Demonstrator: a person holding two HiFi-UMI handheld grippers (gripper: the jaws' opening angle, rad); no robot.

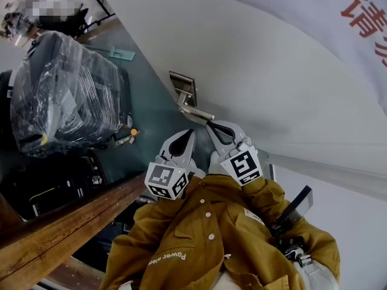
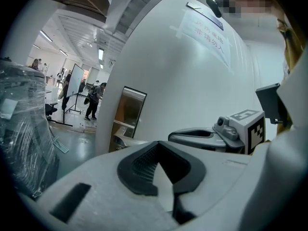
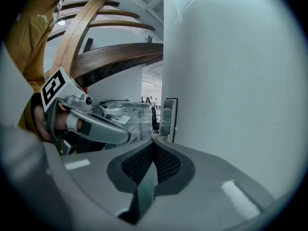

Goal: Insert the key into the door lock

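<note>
A metal lock plate with a lever handle sits on the white door. Both grey grippers point at it from just below. My left gripper is shut, its tips meeting a short way under the handle. My right gripper is shut beside it, nearly touching the handle's end. In the left gripper view the plate stands ahead of the closed jaws. In the right gripper view the plate shows just beyond the shut tips. No key shows in any view.
A bulky load wrapped in clear plastic stands on the grey floor to the left. A curved wooden beam runs past my left side. A paper notice hangs on the door. People stand far off in the hall.
</note>
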